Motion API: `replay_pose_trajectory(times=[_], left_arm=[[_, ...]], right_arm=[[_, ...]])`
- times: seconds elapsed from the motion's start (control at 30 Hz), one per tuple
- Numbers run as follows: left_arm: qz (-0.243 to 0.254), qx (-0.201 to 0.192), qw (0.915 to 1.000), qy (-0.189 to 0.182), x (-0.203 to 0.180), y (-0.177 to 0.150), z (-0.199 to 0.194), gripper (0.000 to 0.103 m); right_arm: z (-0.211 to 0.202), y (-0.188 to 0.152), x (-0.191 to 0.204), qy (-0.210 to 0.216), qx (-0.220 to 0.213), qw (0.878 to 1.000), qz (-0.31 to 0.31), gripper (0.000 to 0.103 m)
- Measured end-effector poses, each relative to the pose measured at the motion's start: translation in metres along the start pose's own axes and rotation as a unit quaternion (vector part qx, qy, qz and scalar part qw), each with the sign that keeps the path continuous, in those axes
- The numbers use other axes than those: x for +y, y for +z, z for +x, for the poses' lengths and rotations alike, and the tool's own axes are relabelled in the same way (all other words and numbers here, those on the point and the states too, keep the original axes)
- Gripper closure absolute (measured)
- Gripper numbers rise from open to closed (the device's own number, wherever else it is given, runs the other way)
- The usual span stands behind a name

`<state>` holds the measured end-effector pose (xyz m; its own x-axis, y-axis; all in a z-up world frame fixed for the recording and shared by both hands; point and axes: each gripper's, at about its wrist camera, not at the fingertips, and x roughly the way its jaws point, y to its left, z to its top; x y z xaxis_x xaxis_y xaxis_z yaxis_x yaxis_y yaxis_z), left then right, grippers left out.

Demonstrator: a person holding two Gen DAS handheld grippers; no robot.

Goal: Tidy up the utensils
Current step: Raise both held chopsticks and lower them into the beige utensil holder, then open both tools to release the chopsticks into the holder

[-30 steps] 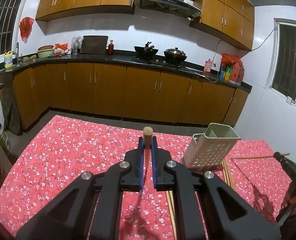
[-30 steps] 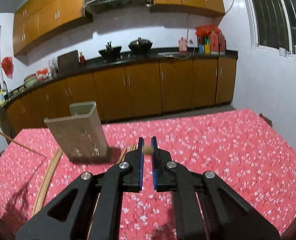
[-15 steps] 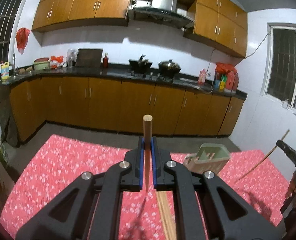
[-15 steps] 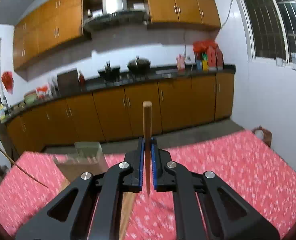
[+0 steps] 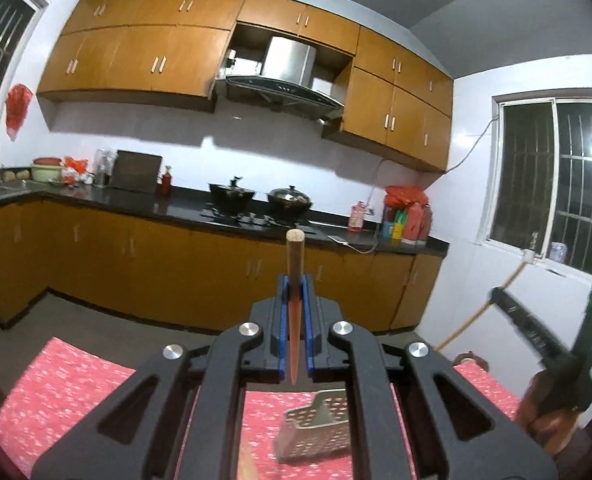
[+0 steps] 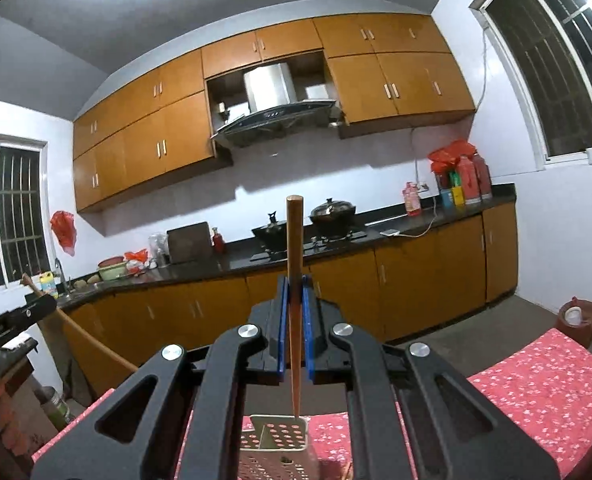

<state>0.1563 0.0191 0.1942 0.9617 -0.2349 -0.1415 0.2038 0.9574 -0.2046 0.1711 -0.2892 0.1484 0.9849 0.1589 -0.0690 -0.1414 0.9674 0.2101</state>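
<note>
My left gripper [image 5: 294, 292] is shut on a wooden chopstick [image 5: 294, 264] that stands upright between the blue pads. The perforated grey utensil holder [image 5: 316, 432] stands on the red floral tablecloth [image 5: 63, 384] below it. My right gripper [image 6: 294, 292] is shut on another wooden chopstick [image 6: 294, 248], also upright, its lower tip just above the holder's open top [image 6: 279, 436]. The right gripper with its chopstick also shows at the right of the left wrist view [image 5: 536, 332]. The left gripper shows at the left edge of the right wrist view [image 6: 11, 320].
More wooden chopsticks lie on the cloth beside the holder [image 5: 247, 460]. Beyond the table are brown kitchen cabinets [image 5: 175, 268], a black counter with two pots [image 5: 263, 200] and barred windows [image 5: 556, 188]. A small brown bin [image 6: 576, 320] stands on the floor.
Both grippers have lifted and tilted up with their chopsticks, so the table sank low in both views. The right chopstick's tip now hangs over the holder's opening.
</note>
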Motion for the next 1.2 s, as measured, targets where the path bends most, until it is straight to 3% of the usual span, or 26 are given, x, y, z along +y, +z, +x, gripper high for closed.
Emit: replay_pose_trajectory(times=[0.33,0.63,0.7,0.8,1.07,1.2], left_arm=[[-0.014,0.056,0.9981,-0.020,-0.012,-0.046,0.047,0.095],[-0.015,0.104,0.9944,-0.007,-0.006,-0.075,0.074,0.094],[-0.016,0.107,0.9941,-0.007,-0.004,-0.077,0.074,0.092],[-0.018,0.107,0.9941,-0.005,-0.001,-0.078,0.073,0.082],[-0.047,0.085,0.9953,-0.001,0.017,-0.072,0.047,0.072],[-0.069,0.063,0.9955,0.011,0.036,-0.072,0.018,0.065]], right_arm=[[0.033,-0.043,0.003,0.002,0.062,0.998,-0.009,0.096],[0.041,-0.069,0.000,0.016,0.120,0.993,0.006,0.094],[0.037,-0.068,0.000,0.015,0.117,0.993,0.004,0.091],[0.030,-0.064,-0.002,0.013,0.105,0.994,0.006,0.065],[-0.010,-0.053,-0.018,0.004,0.067,0.997,0.024,0.063],[-0.029,-0.062,-0.039,-0.035,0.070,0.996,0.035,0.059]])
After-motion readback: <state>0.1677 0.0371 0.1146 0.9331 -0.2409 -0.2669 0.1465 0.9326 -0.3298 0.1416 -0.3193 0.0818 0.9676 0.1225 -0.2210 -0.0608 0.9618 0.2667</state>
